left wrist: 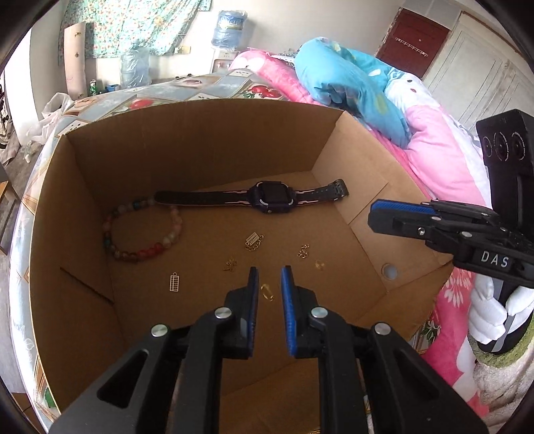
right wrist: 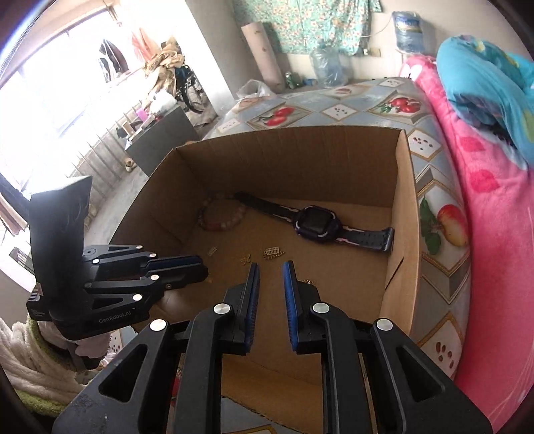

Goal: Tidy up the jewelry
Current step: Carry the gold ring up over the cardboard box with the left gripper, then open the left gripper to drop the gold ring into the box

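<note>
An open cardboard box [left wrist: 200,140] holds the jewelry. A black and purple watch [left wrist: 272,197] lies at the back, also in the right wrist view [right wrist: 315,222]. A beaded bracelet [left wrist: 143,233] lies at the back left. Small gold pieces are scattered on the floor: a rectangular charm [left wrist: 174,282], a chain piece [left wrist: 253,242], small rings [left wrist: 303,251], a clear ring [left wrist: 267,291]. My left gripper [left wrist: 269,272] is open just above the clear ring. My right gripper [right wrist: 270,267] is open and empty above the box's near side.
The box stands on a fruit-patterned cloth [right wrist: 350,103]. A pink quilt [right wrist: 494,233] and a blue pillow [left wrist: 347,80] lie to the right. Water bottles [left wrist: 230,28] stand at the far wall. A grey cabinet [right wrist: 160,137] is at the left.
</note>
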Available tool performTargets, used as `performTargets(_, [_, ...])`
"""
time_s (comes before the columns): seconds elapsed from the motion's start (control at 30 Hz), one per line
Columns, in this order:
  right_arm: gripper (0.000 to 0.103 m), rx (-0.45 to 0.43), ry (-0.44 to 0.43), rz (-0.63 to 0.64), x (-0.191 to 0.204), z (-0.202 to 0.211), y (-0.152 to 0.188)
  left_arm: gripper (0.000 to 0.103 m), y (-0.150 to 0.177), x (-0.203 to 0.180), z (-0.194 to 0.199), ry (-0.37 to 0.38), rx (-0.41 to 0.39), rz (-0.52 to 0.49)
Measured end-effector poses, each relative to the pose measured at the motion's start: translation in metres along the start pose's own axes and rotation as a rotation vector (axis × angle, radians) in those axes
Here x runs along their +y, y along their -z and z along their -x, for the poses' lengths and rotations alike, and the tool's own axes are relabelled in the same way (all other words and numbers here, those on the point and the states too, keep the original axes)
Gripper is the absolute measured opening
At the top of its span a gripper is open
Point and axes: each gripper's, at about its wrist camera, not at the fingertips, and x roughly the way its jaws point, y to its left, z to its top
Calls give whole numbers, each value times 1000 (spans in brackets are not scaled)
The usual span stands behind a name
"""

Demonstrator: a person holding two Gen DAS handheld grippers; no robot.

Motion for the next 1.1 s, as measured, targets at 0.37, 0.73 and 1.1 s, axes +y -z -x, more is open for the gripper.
performTargets(0.37, [21, -120, -4, -69, -11, 32, 2, 18, 1, 1, 28, 17, -124, 1])
performTargets(0.73, [36, -330, -81, -3, 17, 86, 57, 45, 51, -5, 101, 78, -390, -43])
performTargets(1.1, [39, -154, -89, -139, 19, 31, 120, 54, 117, -14, 74, 129, -219, 18])
